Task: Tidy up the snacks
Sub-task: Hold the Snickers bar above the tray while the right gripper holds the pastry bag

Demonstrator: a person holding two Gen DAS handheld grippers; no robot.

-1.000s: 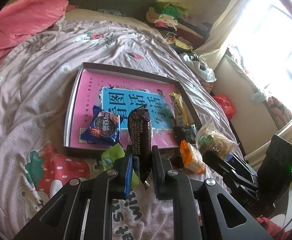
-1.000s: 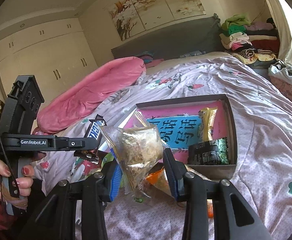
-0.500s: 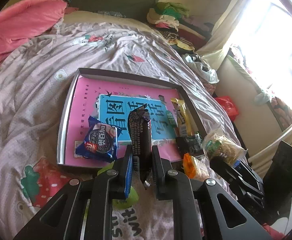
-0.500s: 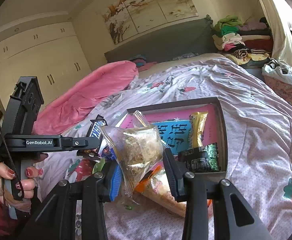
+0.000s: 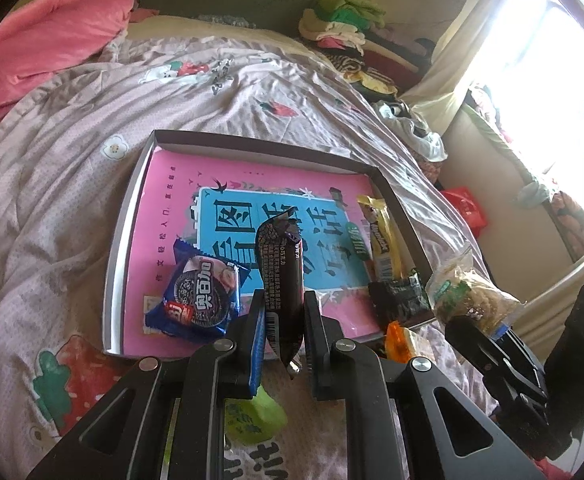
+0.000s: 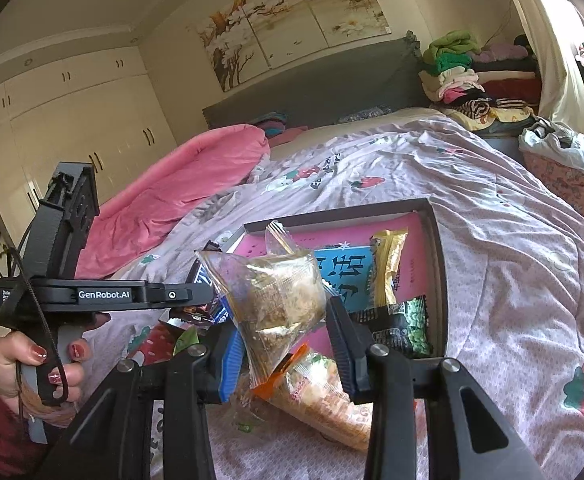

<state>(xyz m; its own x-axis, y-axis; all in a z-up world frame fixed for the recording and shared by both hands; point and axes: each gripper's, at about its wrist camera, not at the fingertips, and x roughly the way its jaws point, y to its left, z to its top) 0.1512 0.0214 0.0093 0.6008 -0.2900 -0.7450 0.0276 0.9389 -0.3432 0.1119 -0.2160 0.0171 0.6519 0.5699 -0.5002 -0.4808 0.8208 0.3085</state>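
A shallow box (image 5: 132,200) with a pink and blue lining lies on the bed. In it are a blue Oreo pack (image 5: 200,300), a yellow stick pack (image 5: 384,236) and a black-green pack (image 5: 400,300). My left gripper (image 5: 282,320) is shut on a dark chocolate bar (image 5: 280,276), held over the box's near edge. My right gripper (image 6: 288,344) is shut on a clear bag of brown snack (image 6: 276,300), held above the box's near corner; this bag also shows in the left wrist view (image 5: 468,292). An orange snack pack (image 6: 320,392) lies on the bed below it.
A green wrapper (image 5: 256,420) lies on the floral bedsheet below my left gripper. A pink quilt (image 5: 44,40) is at the head of the bed. Folded clothes (image 6: 460,76) are stacked at the far right. A window (image 5: 552,80) is on the right.
Both grippers have moved forward towards the box with their snacks still held. The box looks nearer in the left wrist view.
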